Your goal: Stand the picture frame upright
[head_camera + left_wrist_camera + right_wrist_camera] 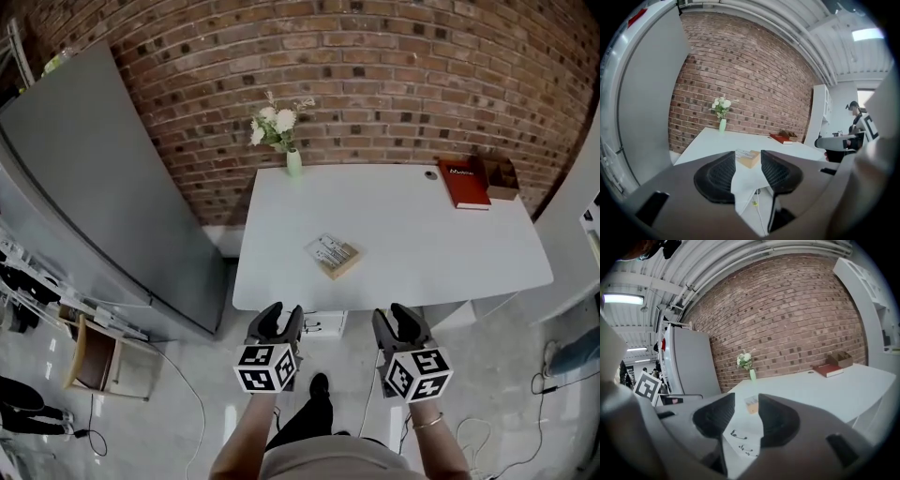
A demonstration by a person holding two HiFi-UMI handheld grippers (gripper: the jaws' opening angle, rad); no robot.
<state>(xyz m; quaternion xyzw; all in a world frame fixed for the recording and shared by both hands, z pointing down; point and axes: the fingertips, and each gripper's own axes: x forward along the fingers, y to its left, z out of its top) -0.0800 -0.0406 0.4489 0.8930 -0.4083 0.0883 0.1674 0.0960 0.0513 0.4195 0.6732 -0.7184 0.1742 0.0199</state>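
Left gripper (pixel 279 314) and right gripper (pixel 401 317): jaws apart, nothing between them. Both hover just short of the table's (pixel 441 244) near edge, lower centre of the head view. The frame (pixel 334 255) lies flat near that edge, rectangular with a wood rim. The top is smooth and white, with open room all round the frame. Vase (pixel 293 161) and red book (pixel 464 183) sit at the far edge, well apart. Rough brick wall (pixel 394 84) behind, grey cabinet (pixel 103 187) at left.

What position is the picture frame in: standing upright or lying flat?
Lying flat: the picture frame rests with its broad side on the table, near the front edge.
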